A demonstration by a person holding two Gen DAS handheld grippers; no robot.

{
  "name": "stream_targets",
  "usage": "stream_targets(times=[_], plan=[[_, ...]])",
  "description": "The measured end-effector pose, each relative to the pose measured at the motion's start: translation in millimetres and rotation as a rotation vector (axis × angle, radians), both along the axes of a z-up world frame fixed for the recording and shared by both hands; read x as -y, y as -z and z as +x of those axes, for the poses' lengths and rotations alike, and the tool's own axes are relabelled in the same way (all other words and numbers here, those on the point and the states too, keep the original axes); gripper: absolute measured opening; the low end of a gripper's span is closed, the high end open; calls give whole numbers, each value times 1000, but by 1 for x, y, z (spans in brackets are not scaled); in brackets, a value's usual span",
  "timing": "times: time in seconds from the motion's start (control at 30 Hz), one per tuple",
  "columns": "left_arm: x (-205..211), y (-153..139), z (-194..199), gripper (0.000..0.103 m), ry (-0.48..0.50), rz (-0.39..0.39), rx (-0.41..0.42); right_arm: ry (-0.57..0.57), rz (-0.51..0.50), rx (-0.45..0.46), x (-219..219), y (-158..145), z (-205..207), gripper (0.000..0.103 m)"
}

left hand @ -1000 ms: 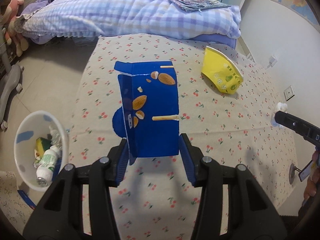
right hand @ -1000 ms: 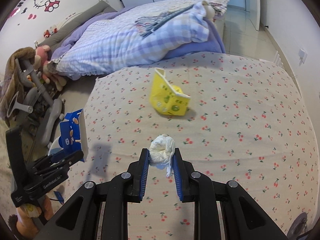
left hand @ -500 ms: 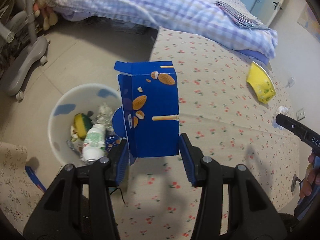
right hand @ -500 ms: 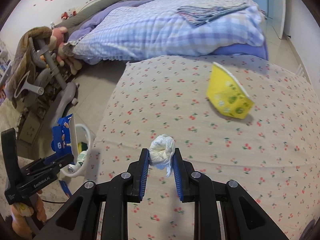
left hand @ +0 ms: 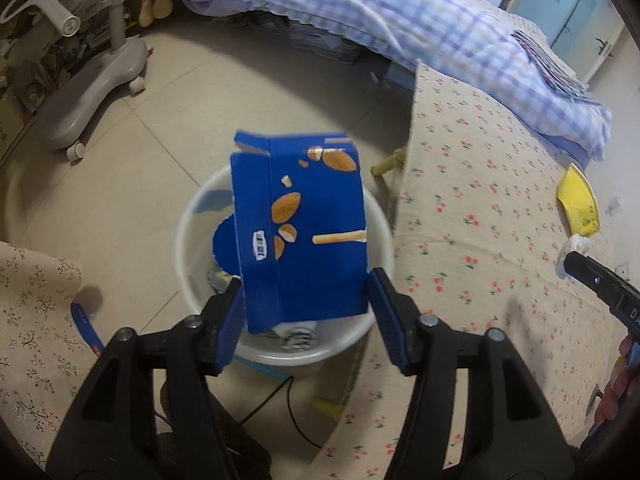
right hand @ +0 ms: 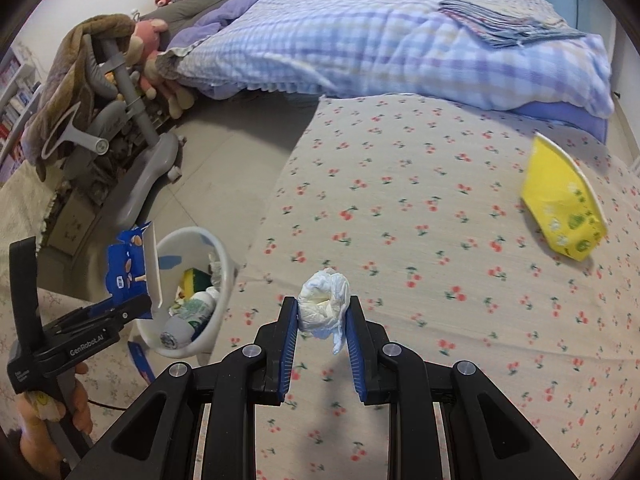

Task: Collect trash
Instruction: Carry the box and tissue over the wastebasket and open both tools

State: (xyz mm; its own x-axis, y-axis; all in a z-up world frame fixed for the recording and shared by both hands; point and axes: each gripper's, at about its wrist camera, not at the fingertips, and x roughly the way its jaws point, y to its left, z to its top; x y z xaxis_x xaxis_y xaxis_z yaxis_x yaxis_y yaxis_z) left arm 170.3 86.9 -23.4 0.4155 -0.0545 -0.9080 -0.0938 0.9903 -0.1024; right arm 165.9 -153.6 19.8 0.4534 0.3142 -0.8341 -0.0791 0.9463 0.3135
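- The left gripper (left hand: 304,308) had its two blue fingers spread wide, squeezing the bottom of a blue box (left hand: 300,228) between them.
- The box stood up from the fingers and hung right over a white bin (left hand: 188,216) on the floor.
- In the right view, a sponge (right hand: 195,279) and a small bottle (right hand: 188,316) lay inside the bin.
- The right gripper (right hand: 323,314) had its fingers close together, pinching a crumpled white tissue (right hand: 325,304).
- The tissue was held up over a table (right hand: 400,240) with a cherry cloth, near the table edge closest to the bin.
- A yellow packet (right hand: 562,212) lay on the table, well apart from the tissue, toward the bed (right hand: 400,36).
- The bin sat on the floor just beside the table.
- A grey stand on wheels (left hand: 96,64) stood on the floor farther off, near the bed.
- A folded striped cloth (right hand: 504,20) lay on top of the bed's checked blanket.
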Motion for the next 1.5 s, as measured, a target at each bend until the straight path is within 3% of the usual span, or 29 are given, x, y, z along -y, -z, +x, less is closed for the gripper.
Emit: stream_targets(times=[0.1,0.53,0.93,1.03,1.1,1.17,1.5], plan=[[-13,1,-3,83,-25,13,0,-25,1,-3,-16,5,6,24],[-59,-2,-20,87,-86,94,10,-139,20,-17,-96,20,25,24],[-80,-8,-32,87,-110,96,30,-207,49,-23,-148,34,32,25],[-83,-8,-33,87,-115,99,27,-222,53,-16,-155,36,34,28],[-85,-7,-34,87,-118,102,26,-237,60,-17,-158,36,34,36],[-86,-7,-35,87,-121,104,26,-222,59,-19,-156,36,34,61],[-85,-9,-38,87,-117,108,28,-185,74,-2,-138,26,31,64]])
